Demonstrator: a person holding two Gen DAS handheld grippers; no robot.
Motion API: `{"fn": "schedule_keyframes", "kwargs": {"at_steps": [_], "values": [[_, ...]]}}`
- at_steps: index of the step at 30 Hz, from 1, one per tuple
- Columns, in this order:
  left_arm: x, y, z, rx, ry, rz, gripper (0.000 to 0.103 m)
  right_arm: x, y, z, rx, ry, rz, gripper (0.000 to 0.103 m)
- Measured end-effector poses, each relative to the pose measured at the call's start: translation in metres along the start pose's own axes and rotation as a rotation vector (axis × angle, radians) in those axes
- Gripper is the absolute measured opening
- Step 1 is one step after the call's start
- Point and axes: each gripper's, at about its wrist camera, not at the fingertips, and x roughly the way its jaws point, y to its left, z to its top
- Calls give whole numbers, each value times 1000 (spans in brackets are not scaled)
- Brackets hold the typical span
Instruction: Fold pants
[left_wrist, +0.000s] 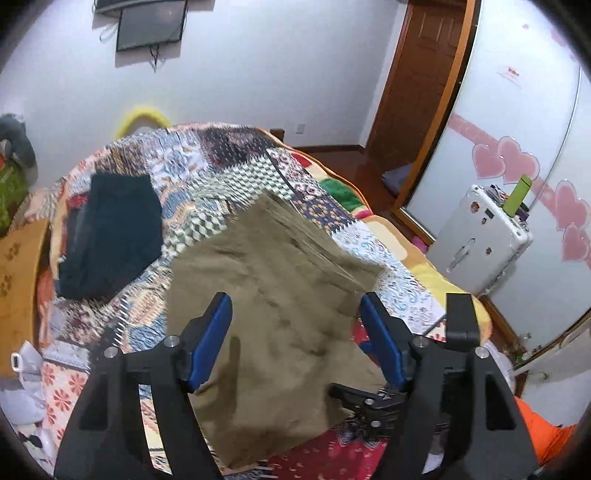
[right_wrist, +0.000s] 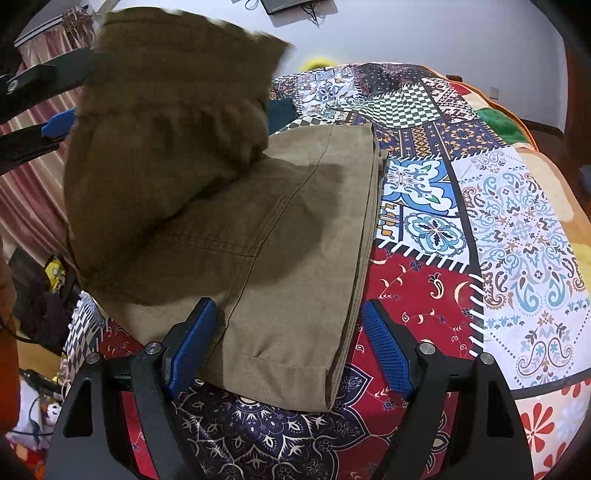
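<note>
Only the left view shows a dark folded garment (left_wrist: 110, 236). Khaki twill pants (right_wrist: 295, 236) lie on the patchwork quilt (right_wrist: 517, 240). Right gripper (right_wrist: 291, 339) gapes; left gripper (left_wrist: 295, 325) seems apart too.
</note>
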Motion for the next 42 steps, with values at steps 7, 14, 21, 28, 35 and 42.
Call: {"fn": "schedule_keyframes", "kwargs": {"at_steps": [7,14,21,28,35,42], "values": [[4,36,11,-29,-19,95,77,0,-2,-1,7,-1,-5,81],[48,80,39,-35,50,183,79,-2,-2,-1,11,0,-1,81],[127,112,59,-54,168,261,81,-4,-5,-1,36,2,8,81],[210,122,49,26,345,323,85,-15,-11,-5,48,0,-16,81],[227,132,16,152,396,408,93,-32,-28,-7,48,1,-80,81],[182,137,-12,161,395,429,94,-51,-39,-3,53,-34,-137,81]]}}
